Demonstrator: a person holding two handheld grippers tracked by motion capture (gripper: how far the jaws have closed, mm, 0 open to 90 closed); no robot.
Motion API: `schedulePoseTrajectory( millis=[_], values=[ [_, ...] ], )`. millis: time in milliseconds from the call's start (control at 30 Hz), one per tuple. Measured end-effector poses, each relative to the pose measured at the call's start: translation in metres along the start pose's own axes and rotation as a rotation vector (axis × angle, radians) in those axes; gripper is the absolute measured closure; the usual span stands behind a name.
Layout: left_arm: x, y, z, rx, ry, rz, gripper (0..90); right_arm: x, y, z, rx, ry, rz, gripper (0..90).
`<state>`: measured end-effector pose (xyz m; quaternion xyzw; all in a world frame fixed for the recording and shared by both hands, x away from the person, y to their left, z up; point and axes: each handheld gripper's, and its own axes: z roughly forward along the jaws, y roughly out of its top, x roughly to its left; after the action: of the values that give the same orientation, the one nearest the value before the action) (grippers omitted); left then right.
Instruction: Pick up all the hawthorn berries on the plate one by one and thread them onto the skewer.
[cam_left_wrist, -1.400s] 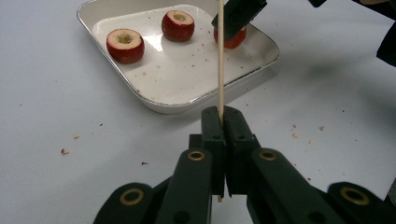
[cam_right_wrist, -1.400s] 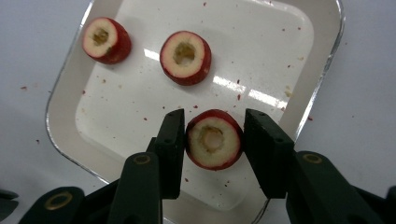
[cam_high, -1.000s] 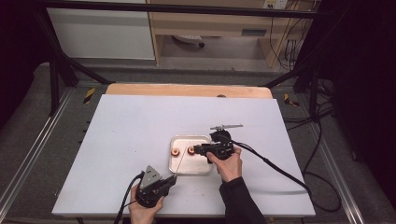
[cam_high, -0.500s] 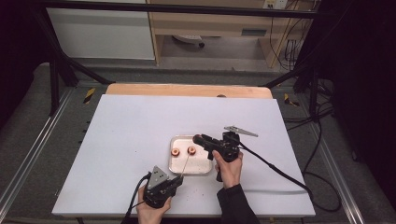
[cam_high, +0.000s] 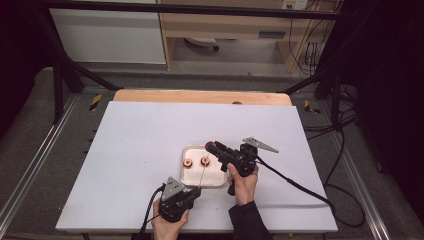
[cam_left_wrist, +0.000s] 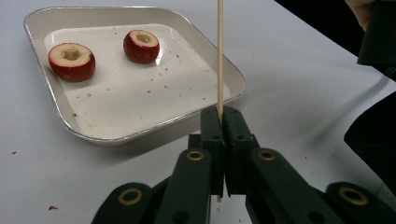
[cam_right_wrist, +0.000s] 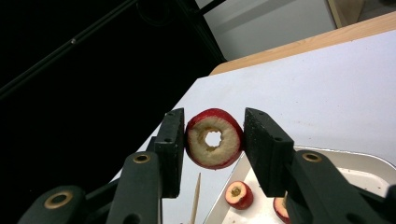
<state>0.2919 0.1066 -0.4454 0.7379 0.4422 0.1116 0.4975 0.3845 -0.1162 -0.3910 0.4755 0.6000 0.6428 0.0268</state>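
Observation:
A shallow white tray (cam_high: 220, 180) lies near the table's front, with two cored red fruit halves (cam_high: 188, 163) (cam_high: 204, 161) in it. My right gripper (cam_high: 210, 146) hovers over the tray's far right corner. It is shut on a third cored red fruit piece (cam_right_wrist: 214, 138), whose hole faces the camera between the jaws. My left gripper (cam_high: 192, 192) sits just in front of the tray, shut on a thin wooden skewer (cam_left_wrist: 220, 56) that points toward the tray. In the left gripper view the two halves (cam_left_wrist: 71, 60) (cam_left_wrist: 141, 45) rest cut side up beyond the tray rim (cam_left_wrist: 140, 133).
The white table top (cam_high: 150, 135) spreads wide around the tray, with a wooden strip (cam_high: 200, 96) along its far edge. A black cable (cam_high: 295, 187) trails from my right gripper across the table's right side. Small red crumbs speckle the tray floor (cam_left_wrist: 130, 93).
My left gripper with the skewer has shifted a little right, closer to the tray. My right gripper has turned slightly and still holds the fruit piece above the tray.

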Motion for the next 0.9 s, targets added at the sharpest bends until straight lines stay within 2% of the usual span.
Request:
schedulePoseTrajectory(
  millis=[200, 567, 900],
  values=[
    [0.0009, 0.0005, 0.0000, 0.002, -0.003, -0.016, 88.4, 0.0002, -0.0027, 0.0004, 0.002, 0.008, -0.018, 60.3],
    [0.0008, 0.0002, 0.0010, 0.006, -0.008, -0.014, 88.5, 0.0005, -0.0025, 0.0001, -0.002, 0.018, -0.022, 60.3],
    [0.0018, 0.0009, 0.0001, 0.003, -0.006, -0.017, 88.5, 0.0002, -0.0037, 0.0007, 0.018, 0.022, -0.022, 60.3]
  ],
)
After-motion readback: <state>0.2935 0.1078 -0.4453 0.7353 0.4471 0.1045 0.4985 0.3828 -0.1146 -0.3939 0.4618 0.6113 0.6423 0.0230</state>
